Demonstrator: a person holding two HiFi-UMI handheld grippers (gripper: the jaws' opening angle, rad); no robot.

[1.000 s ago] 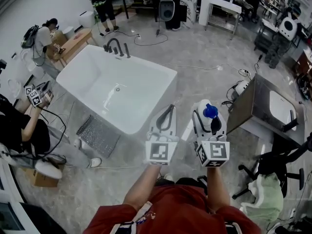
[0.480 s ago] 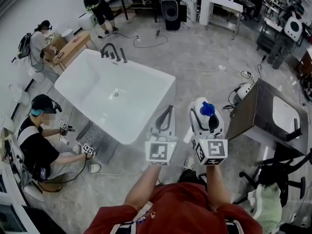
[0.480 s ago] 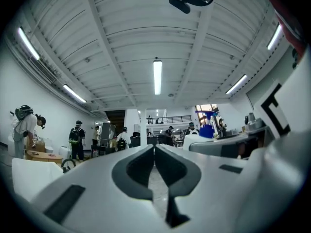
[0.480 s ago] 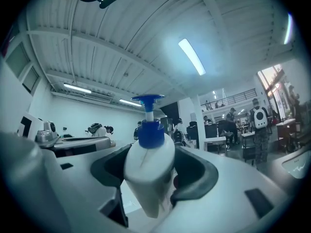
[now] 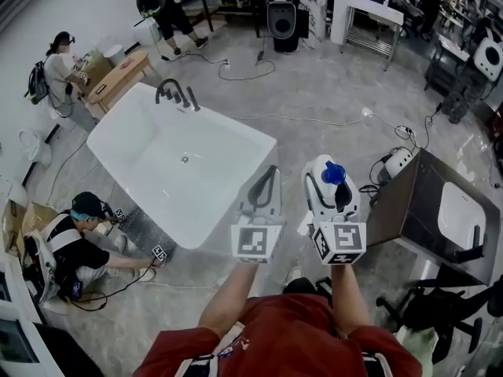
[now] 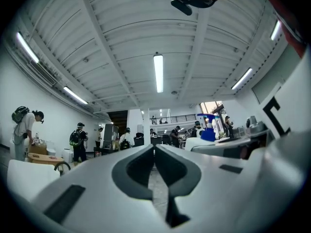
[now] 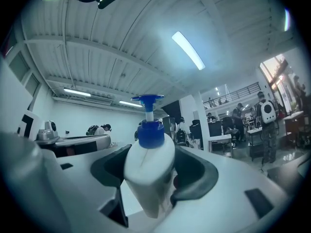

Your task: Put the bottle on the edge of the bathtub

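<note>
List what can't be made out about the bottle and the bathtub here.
- Bottle base: right gripper view, buried between the right gripper's jaws; head view shows only its blue pump above that gripper.
- Bottle label: no print readable in any view, too small or blurred.
- Bathtub rim: absent from the right gripper view; the left gripper view catches only a sliver at its left edge, behind the left gripper's body.

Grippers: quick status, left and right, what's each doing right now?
Left gripper: shut, nothing between its jaws.
Right gripper: shut on the white bottle with the blue pump, held upright.
</note>
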